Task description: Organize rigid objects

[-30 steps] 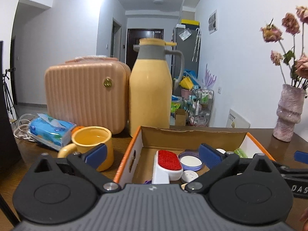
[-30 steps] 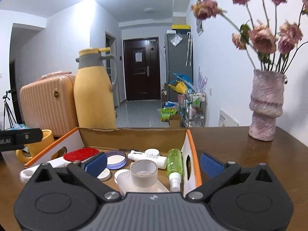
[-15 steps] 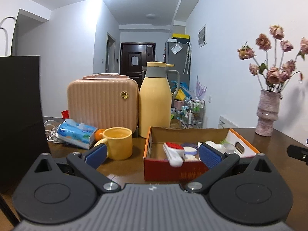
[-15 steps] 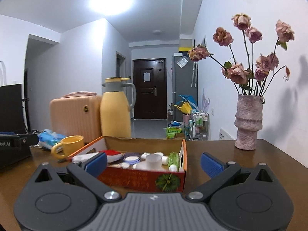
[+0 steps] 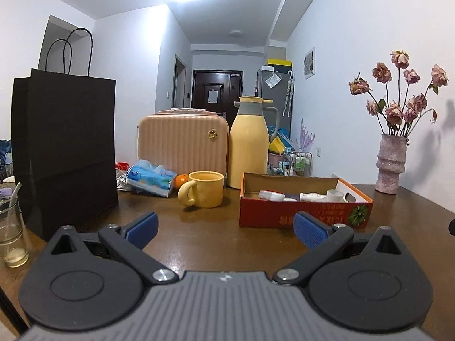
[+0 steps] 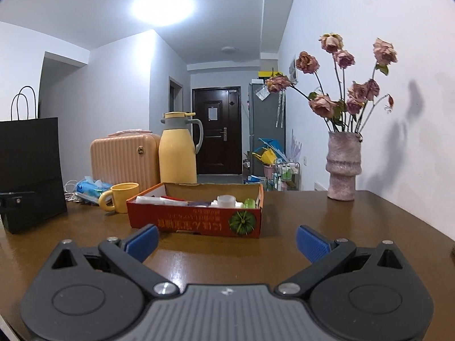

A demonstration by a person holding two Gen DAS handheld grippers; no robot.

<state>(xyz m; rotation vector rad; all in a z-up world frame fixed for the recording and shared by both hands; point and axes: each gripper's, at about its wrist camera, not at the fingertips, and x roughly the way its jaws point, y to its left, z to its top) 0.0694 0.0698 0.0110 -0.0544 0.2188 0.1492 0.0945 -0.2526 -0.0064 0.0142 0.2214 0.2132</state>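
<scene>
A shallow red cardboard box [image 5: 304, 217] [image 6: 196, 220] stands on the brown table, holding a red-and-white brush [image 5: 271, 195], a white bottle [image 5: 312, 196], a clear cup [image 6: 226, 199], a green bottle [image 6: 249, 203] and other small items. My left gripper [image 5: 226, 227] hovers low over the table, well short of the box and a little to its left; it is open with nothing between its blue pads. My right gripper [image 6: 227, 241] is also open and empty, back from the box's front wall.
A yellow mug [image 5: 203, 193], yellow thermos [image 5: 250, 147], peach case [image 5: 182, 145], tissue pack [image 5: 150, 177] and an orange stand behind and left of the box. A tall black paper bag [image 5: 65, 147] and a glass [image 5: 11, 236] are at the left. A pink vase with dried roses [image 6: 342, 167] stands far right.
Both grippers have pulled back and away from the box, which now looks smaller and farther off. Both stay open and empty. The black bag has come into view.
</scene>
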